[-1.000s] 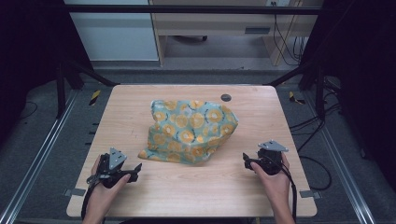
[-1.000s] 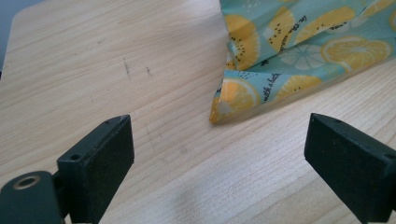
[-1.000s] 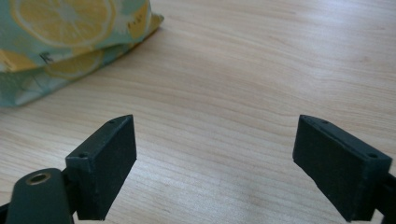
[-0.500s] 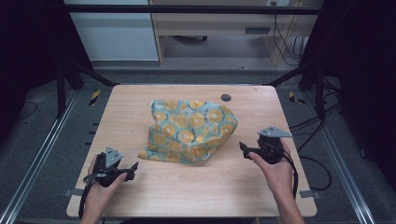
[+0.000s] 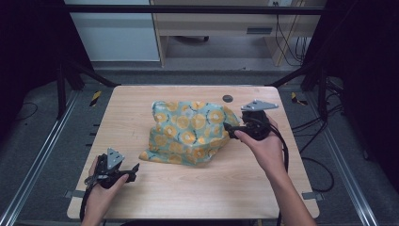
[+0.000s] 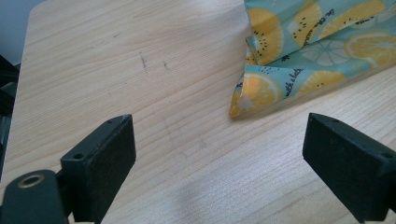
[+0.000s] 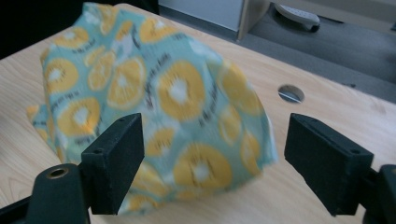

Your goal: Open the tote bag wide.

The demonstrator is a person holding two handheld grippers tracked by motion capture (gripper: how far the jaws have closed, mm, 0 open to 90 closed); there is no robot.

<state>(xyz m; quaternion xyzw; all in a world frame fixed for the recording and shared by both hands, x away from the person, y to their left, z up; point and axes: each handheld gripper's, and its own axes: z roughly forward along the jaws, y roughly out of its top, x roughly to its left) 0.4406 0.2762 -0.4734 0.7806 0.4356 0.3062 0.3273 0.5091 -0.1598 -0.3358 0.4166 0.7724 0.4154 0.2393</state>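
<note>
Cloth (image 5: 188,132): crumpled heap, teal with orange citrus-slice print, mid-table (image 5: 188,197), humped up toward its right side.
Right gripper (image 5: 230,129): at the cloth's right edge, jaws wide apart and empty, aimed left at the raised fold (image 7: 187,116) directly ahead.
Left gripper (image 5: 134,168): near-left of the table, jaws spread wide, holding nothing; the cloth's near-left corner (image 6: 247,93) lies ahead and to its right, apart.
Nearer hand: the right, judged best placed to pinch first.
Table hole (image 5: 227,98): beyond the cloth, far side.
</note>
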